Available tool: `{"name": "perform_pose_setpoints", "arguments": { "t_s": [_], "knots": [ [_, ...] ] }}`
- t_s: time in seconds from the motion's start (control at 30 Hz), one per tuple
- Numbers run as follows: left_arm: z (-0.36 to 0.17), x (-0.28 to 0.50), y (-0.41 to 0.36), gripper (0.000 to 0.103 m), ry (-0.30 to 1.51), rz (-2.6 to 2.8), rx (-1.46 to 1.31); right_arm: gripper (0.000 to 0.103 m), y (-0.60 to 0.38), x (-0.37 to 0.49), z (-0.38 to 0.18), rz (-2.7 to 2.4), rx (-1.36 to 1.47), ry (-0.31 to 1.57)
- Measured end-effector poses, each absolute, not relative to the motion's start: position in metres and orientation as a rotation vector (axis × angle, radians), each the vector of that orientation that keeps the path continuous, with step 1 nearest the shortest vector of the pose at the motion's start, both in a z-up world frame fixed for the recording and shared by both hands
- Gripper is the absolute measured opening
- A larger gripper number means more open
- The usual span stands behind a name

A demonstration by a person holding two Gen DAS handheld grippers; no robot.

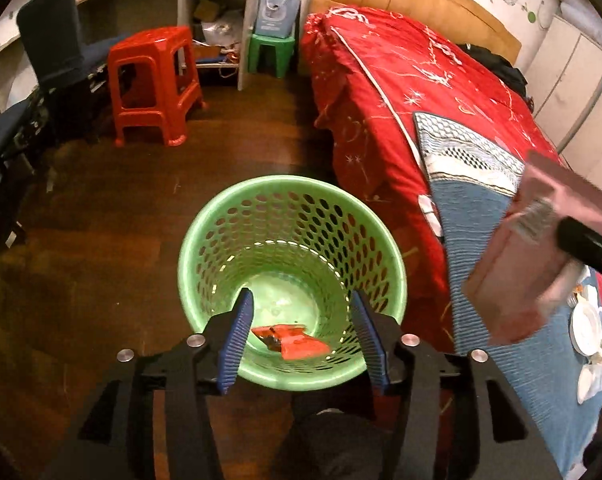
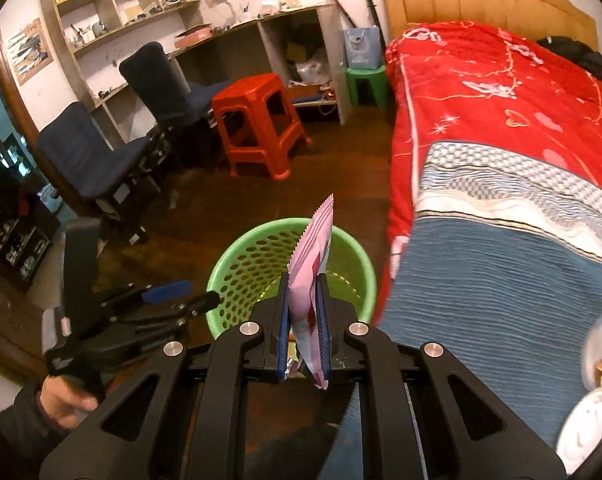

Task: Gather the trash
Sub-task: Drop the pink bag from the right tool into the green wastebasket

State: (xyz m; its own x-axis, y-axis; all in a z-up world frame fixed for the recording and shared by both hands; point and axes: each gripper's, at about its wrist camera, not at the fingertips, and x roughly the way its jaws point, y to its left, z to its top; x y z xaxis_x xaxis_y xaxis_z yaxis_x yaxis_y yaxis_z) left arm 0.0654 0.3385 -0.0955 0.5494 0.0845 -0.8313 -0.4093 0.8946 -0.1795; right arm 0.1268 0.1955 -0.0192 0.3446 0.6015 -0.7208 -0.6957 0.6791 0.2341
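A green perforated basket [image 1: 301,208] stands on the dark wood floor beside the bed. My left gripper [image 1: 301,298] hangs open over the basket's mouth. A crumpled orange wrapper [image 1: 293,342] sits low between the blue pads [image 1: 237,332] without touching either; I cannot tell whether it rests in the basket. My right gripper [image 2: 303,280] is shut on a pink-and-white packet [image 2: 313,256], which stands upright above the basket [image 2: 253,256]. In the left wrist view the pink packet [image 1: 541,248] is at the right, over the bed's edge. The left gripper [image 2: 193,294] also shows in the right wrist view, beside the basket's rim.
A bed with a red quilt [image 1: 401,80] and a blue blanket [image 2: 501,280] fills the right. White lids and food scraps [image 1: 589,328] lie on the blanket. A red stool [image 1: 157,80], a green stool [image 1: 271,52] and dark chairs [image 2: 101,160] stand near the desk shelves. A hand [image 2: 61,400] holds the left gripper.
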Motion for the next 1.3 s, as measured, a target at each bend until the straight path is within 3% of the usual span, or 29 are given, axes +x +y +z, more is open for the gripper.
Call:
{"name": "perform_pose_setpoints", "arguments": {
  "t_s": [0.23, 0.3, 0.43, 0.63, 0.8, 0.87, 1.3],
  "knots": [
    [-0.085, 0.05, 0.352, 0.059, 0.914, 0.344, -0.4, 0.014, 0.239, 0.138, -0.036, 0.876, -0.113, 0.914],
    [-0.082, 0.045, 0.354, 0.066, 0.904, 0.358, -0.407, 0.015, 0.249, 0.14, -0.04, 0.894, -0.102, 0.936],
    [-0.078, 0.038, 0.356, 0.069, 0.894, 0.37, -0.419, 0.046, 0.26, 0.14, -0.042, 0.905, -0.084, 0.939],
    [-0.069, 0.03, 0.35, 0.07, 0.881, 0.38, -0.406, 0.047, 0.245, 0.129, -0.035, 0.892, -0.098, 0.929],
    [-0.054, 0.028, 0.33, 0.079, 0.853, 0.373, -0.377, 0.056, 0.205, 0.114, -0.021, 0.843, -0.115, 0.887],
    [-0.048, 0.027, 0.319, 0.083, 0.844, 0.363, -0.364, 0.063, 0.185, 0.106, -0.015, 0.801, -0.135, 0.862],
    [-0.014, 0.042, 0.218, 0.089, 0.808, 0.212, -0.292, 0.081, 0.051, 0.052, -0.005, 0.546, -0.146, 0.793]
  ]
}}
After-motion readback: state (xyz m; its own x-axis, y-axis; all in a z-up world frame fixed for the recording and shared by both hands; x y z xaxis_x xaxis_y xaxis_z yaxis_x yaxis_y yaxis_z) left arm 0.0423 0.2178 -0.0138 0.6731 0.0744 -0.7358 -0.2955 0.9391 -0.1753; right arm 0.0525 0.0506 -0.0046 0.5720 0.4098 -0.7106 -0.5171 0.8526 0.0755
